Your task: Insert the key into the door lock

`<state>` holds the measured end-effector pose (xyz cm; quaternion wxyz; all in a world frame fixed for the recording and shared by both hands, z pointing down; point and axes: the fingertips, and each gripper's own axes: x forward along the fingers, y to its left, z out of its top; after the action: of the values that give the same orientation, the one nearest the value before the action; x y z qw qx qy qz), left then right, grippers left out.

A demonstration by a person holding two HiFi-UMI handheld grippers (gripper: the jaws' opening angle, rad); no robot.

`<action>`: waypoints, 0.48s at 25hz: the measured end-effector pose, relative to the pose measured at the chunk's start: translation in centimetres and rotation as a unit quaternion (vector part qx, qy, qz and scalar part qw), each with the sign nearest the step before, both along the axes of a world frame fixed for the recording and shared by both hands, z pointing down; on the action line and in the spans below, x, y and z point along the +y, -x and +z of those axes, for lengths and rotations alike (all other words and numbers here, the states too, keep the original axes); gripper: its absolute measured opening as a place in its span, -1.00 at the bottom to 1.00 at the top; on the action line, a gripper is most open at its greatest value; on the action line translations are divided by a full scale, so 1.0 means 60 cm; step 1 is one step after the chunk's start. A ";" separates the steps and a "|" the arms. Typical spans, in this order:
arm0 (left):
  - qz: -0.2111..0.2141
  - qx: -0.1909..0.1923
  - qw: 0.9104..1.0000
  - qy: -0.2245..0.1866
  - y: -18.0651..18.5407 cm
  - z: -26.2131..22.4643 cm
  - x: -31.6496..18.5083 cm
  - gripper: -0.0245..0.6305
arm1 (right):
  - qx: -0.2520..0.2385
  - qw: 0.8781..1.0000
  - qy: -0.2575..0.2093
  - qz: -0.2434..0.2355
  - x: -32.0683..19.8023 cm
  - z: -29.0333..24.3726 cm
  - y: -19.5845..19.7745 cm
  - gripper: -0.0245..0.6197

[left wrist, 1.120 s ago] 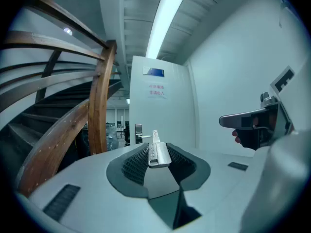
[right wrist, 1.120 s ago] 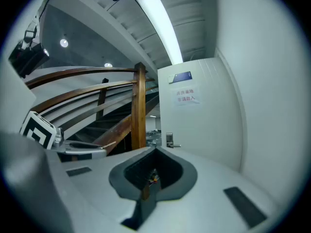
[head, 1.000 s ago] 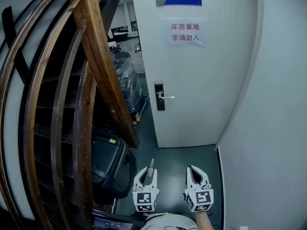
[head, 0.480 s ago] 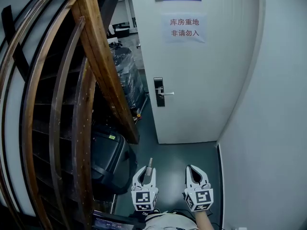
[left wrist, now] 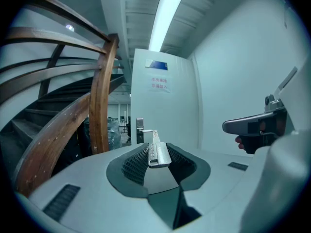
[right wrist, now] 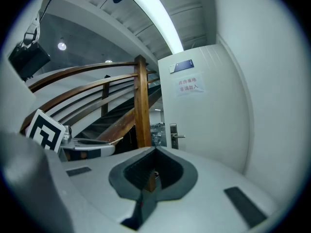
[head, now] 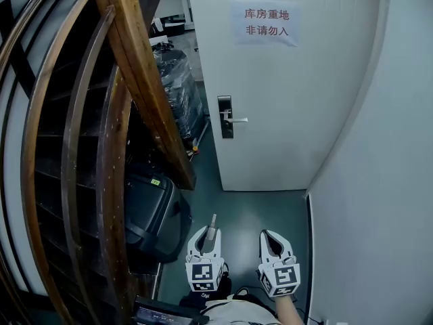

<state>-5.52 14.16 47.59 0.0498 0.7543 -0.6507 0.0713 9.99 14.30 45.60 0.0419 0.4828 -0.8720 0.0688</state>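
A white door (head: 284, 93) stands ahead, with a dark lock plate (head: 225, 117) and a silver lever handle (head: 238, 120) on its left edge. My left gripper (head: 206, 236) is low in the head view, well short of the door, and is shut on a silver key (head: 212, 223) whose blade points forward. In the left gripper view the key (left wrist: 156, 148) lies between the pads, with the lock plate (left wrist: 140, 129) far beyond it. My right gripper (head: 270, 238) hangs beside the left one, shut and empty. In its own view the lock plate (right wrist: 173, 136) shows past the jaws.
A curved wooden stair railing (head: 139, 80) fills the left side. A black case (head: 152, 219) lies on the floor under it. Wrapped goods (head: 177, 97) stand past the door's edge. A white wall (head: 385, 202) closes the right side. A paper notice (head: 265, 22) hangs on the door.
The door, notice and lock have slid upward in the head view. Both grippers sit slightly higher in frame, side by side as before, the left one still holding the key.
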 end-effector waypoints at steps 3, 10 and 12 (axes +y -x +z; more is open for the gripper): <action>0.010 0.003 1.000 -0.005 0.006 0.003 -0.048 -0.57 | 0.006 1.000 -0.003 0.005 -0.039 0.000 0.011 -0.90; 0.042 0.010 0.999 -0.007 0.032 -0.001 -0.182 -0.57 | 0.014 0.999 -0.008 0.029 -0.152 -0.012 0.050 -0.90; 0.051 0.011 0.999 -0.005 0.039 -0.002 -0.209 -0.57 | 0.014 0.999 -0.009 0.031 -0.178 -0.015 0.065 -0.90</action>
<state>-7.88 1.61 47.46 0.0493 0.7876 -0.6110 0.0626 6.10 3.60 44.68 0.0481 0.5112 -0.8563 0.0555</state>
